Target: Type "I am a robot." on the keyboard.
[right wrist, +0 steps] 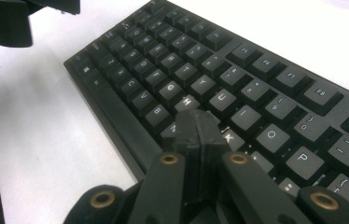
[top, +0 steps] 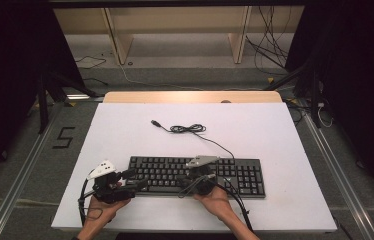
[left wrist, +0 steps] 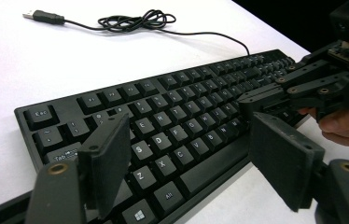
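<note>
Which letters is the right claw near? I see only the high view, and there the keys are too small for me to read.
Observer: In the right claw view, the right claw is shut, and its tip is over the keyboard just below the H key, beside the K key.
Operator: Does the left claw hold something?
Observer: No. In the left claw view, the left claw is open, with nothing but keys between its jaws.
Operator: Which keys are there?
Observer: X and C, near the left end of the bottom letter row.
</note>
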Demonstrator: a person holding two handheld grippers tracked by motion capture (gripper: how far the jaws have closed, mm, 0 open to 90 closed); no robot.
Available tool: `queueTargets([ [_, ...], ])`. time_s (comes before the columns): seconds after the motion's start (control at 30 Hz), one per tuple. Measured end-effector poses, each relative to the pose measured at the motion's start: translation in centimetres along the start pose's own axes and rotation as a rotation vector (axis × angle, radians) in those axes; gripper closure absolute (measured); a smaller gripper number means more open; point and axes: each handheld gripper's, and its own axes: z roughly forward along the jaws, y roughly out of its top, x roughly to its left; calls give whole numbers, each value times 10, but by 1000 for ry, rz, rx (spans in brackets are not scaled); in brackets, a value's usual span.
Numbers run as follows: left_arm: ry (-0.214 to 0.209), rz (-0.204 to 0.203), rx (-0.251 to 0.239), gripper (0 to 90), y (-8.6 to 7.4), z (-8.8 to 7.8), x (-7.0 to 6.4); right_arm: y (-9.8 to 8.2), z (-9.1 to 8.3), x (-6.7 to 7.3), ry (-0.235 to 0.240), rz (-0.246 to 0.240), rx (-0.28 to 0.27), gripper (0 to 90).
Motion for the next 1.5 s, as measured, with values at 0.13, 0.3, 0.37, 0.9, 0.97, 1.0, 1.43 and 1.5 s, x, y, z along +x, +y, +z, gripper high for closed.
queueTargets([
  [0.13,-3,0,-4,282,-1,-1,-1,-1,2,0,-5,-1,7,900],
  [0.3,-1,-2,-4,278,-1,-2,0,-1,4,0,-7,-2,15,900],
  [0.37,-1,0,-1,277,-1,-1,-1,-1,5,0,-8,-3,16,900],
  [0.9,1,2,-3,272,-1,-2,-1,-3,8,-1,-10,-6,27,900],
  [0.97,1,2,-3,272,-1,-2,-1,-4,9,-1,-14,-8,44,900],
  [1.0,1,2,-3,272,-1,-2,0,-5,10,-1,-15,-10,37,900],
  [1.43,4,3,-7,269,-1,-2,1,-3,5,-2,14,37,8,856],
  [1.5,5,3,-7,269,-1,-2,1,-1,2,-3,30,43,-18,834],
])
